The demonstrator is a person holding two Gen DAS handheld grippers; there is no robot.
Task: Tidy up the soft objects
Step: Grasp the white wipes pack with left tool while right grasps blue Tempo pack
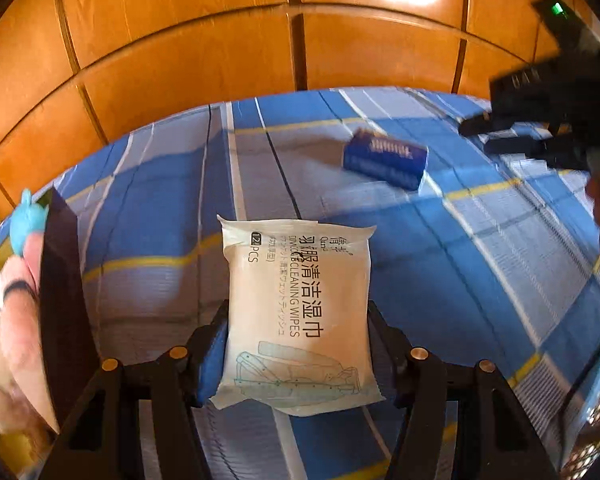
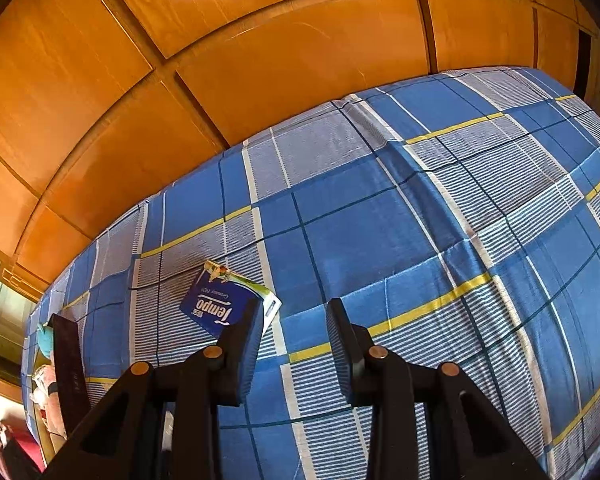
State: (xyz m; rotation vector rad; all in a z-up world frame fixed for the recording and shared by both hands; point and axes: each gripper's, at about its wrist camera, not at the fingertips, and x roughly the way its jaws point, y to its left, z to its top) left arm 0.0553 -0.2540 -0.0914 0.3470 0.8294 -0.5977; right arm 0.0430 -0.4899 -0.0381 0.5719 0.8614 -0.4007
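Observation:
My left gripper is shut on a white pack of cleaning wipes and holds it above the blue plaid bedsheet. A blue Tempo tissue pack lies on the sheet further back; it also shows in the right wrist view, just left of my right gripper. The right gripper is open and empty above the sheet. It appears blurred at the right edge of the left wrist view.
A dark box stands at the left bed edge with plush toys, pink and light blue, in it; the box shows too in the right wrist view. Orange wooden panels rise behind the bed.

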